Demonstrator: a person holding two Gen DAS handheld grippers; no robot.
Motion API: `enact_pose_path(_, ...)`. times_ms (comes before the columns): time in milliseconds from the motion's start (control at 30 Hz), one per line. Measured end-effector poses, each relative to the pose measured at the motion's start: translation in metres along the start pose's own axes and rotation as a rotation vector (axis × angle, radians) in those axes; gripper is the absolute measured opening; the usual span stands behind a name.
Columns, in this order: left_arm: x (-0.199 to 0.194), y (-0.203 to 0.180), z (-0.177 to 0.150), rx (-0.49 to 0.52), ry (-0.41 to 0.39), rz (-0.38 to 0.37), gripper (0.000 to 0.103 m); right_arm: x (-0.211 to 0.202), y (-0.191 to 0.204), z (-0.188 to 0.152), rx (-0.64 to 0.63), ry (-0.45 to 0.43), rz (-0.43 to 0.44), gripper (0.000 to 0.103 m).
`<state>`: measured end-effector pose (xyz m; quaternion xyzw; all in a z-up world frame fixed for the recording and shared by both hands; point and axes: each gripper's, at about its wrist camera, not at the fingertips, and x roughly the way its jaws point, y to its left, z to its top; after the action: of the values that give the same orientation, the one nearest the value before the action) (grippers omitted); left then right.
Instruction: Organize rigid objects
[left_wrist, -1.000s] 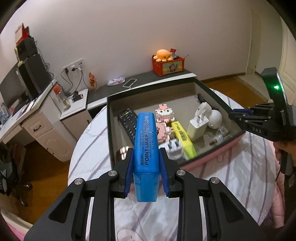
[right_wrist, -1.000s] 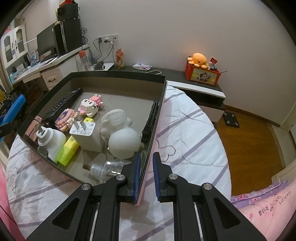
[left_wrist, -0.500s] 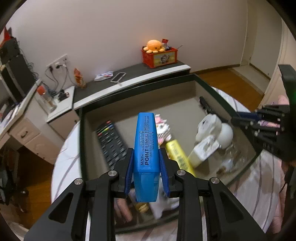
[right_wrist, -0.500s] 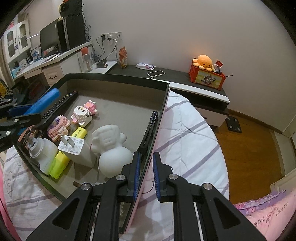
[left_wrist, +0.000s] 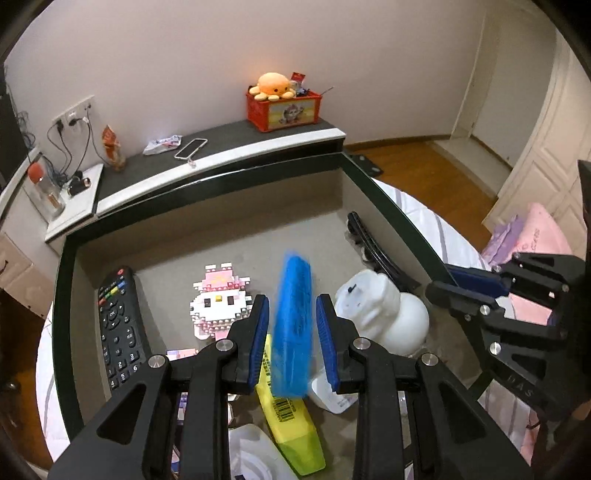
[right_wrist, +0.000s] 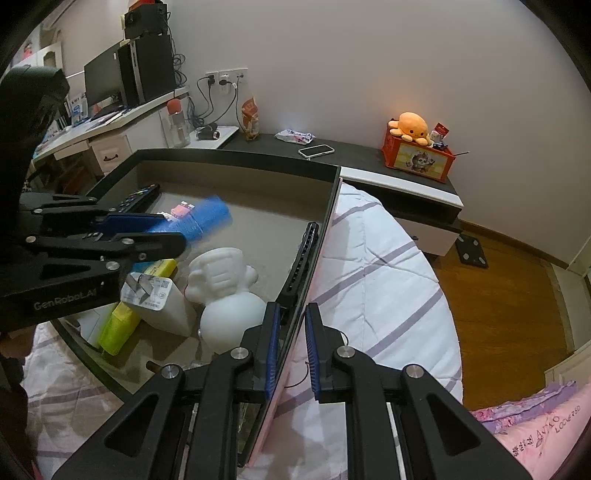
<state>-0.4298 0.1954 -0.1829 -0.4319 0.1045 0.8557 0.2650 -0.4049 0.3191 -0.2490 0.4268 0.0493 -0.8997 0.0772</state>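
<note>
A blue highlighter (left_wrist: 293, 332), motion-blurred and tilted, hangs between the pads of my left gripper (left_wrist: 291, 301) with thin gaps on both sides, so the pads do not press it. It is over the dark-rimmed box (left_wrist: 207, 173), above a yellow highlighter (left_wrist: 291, 424). In the right wrist view the left gripper (right_wrist: 166, 230) reaches in from the left and the blue highlighter (right_wrist: 207, 216) sticks out past it. My right gripper (right_wrist: 290, 314) is shut on the box's right wall (right_wrist: 321, 229).
Inside the box lie a black remote (left_wrist: 116, 325), a pink-and-white brick figure (left_wrist: 219, 306), a white figurine (left_wrist: 380, 310), a white plug (right_wrist: 159, 299) and a black comb-like piece (left_wrist: 376, 247). The box rests on a striped sheet (right_wrist: 388, 266). A low shelf (left_wrist: 221, 140) stands behind it.
My left gripper moved forward and down over the box. The blue highlighter, gripped firmly before, now sits loose and blurred between the pads. The right gripper stayed on the box wall.
</note>
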Motion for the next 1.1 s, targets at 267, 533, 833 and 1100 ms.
enact_pose_path(267,-0.028,0.007,-0.014,-0.038,-0.047,0.056,0.083,-0.006,0.002,-0.004,0.021,-0.003,0.008,0.015)
enact_pose_path(533,-0.077,0.007,-0.039,-0.07,-0.101,0.132,0.099,-0.034,0.014,-0.011,0.028,-0.041,0.006,0.017)
enact_pose_path(833,-0.153,0.005,-0.084,-0.11,-0.248,0.212,0.102,-0.093,0.06,-0.019,-0.019,-0.159,0.065,0.081)
enact_pose_path(1100,-0.211,0.011,-0.123,-0.194,-0.359,0.268,0.103,-0.138,0.081,-0.039,-0.001,-0.317,0.025,0.103)
